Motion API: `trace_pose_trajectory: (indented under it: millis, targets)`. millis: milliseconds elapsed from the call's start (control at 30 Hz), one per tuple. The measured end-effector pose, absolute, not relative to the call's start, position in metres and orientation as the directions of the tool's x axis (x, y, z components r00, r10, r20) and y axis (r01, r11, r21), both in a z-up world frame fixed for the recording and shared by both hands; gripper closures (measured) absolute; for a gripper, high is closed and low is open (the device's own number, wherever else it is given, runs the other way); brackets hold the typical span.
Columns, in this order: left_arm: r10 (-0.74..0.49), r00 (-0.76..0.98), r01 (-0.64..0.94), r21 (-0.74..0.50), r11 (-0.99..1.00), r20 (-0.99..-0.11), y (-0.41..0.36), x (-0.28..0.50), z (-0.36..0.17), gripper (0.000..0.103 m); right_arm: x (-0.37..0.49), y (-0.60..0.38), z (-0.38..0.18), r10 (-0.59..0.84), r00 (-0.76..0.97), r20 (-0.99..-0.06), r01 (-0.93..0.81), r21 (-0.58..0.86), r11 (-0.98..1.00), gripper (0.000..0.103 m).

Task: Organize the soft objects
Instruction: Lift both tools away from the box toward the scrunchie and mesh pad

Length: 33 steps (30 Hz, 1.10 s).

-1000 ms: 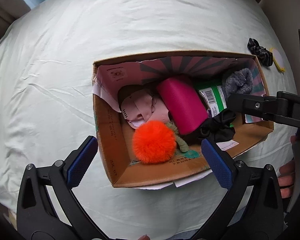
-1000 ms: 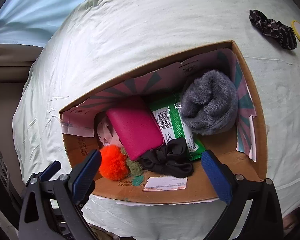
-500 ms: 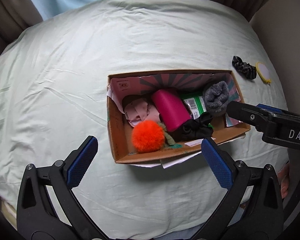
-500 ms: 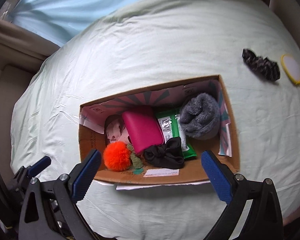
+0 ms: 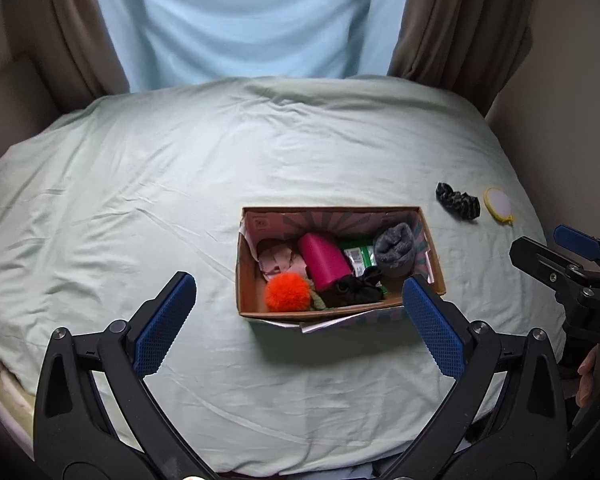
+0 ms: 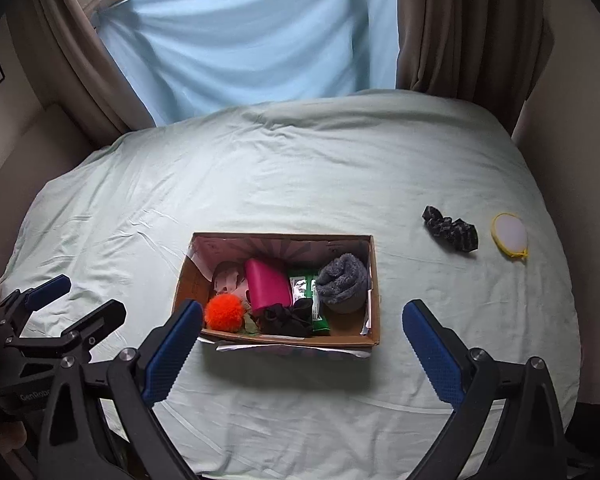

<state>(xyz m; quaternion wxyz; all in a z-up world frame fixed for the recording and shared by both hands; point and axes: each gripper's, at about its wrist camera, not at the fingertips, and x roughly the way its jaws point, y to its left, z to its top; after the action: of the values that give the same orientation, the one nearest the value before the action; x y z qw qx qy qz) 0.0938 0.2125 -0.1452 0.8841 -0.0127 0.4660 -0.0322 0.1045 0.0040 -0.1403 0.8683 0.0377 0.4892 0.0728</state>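
Both my tongs, left gripper (image 5: 298, 322) and right gripper (image 6: 302, 350), gaped empty; the black scrunchie (image 6: 451, 229) lay rightward beyond the cardboard box (image 6: 374, 280), nearer my right.

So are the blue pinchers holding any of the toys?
No. Both are open and empty: the left gripper and right gripper hover above the bed, clear of the cardboard box.

Open cardboard box (image 6: 188, 280) of soft items, black scrunchie (image 6: 451, 229) outside
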Motion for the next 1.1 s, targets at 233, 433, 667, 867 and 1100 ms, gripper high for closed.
trace_pose_trajectory:
  millis: [233, 433, 667, 867, 1100]
  targets:
    - [-0.028, 0.663, 0.017, -0.022, 1.0, -0.748, 0.183, 0.055, -0.092, 0.0, 0.068, -0.028, -0.085, 0.155, 0.616, -0.772, -0.097, 0.121, 0.988, 0.003]
    - [-0.028, 0.695, 0.008, -0.031, 0.999, -0.718, 0.139, 0.05, -0.075, 0.0, 0.051, -0.072, -0.061, 0.173, 0.682, -0.71, -0.118, 0.126, 0.985, 0.003]
    - [-0.064, 0.693, 0.049, -0.041, 0.998, -0.718, 0.065, 0.077, -0.078, 0.0, 0.057, -0.141, -0.064, 0.147, 0.694, -0.705, -0.073, 0.135, 0.988, 0.003]
    - [-0.11, 0.677, 0.11, -0.047, 0.993, -0.728, -0.01, 0.113, -0.091, 0.0, 0.083, -0.211, -0.08, 0.11, 0.683, -0.722, -0.013, 0.138, 0.99, 0.003]
    - [-0.144, 0.66, 0.147, -0.061, 0.987, -0.737, -0.095, 0.172, -0.152, 0.0, 0.138, -0.286, -0.129, 0.058, 0.643, -0.763, 0.037, 0.106, 0.994, 0.003]
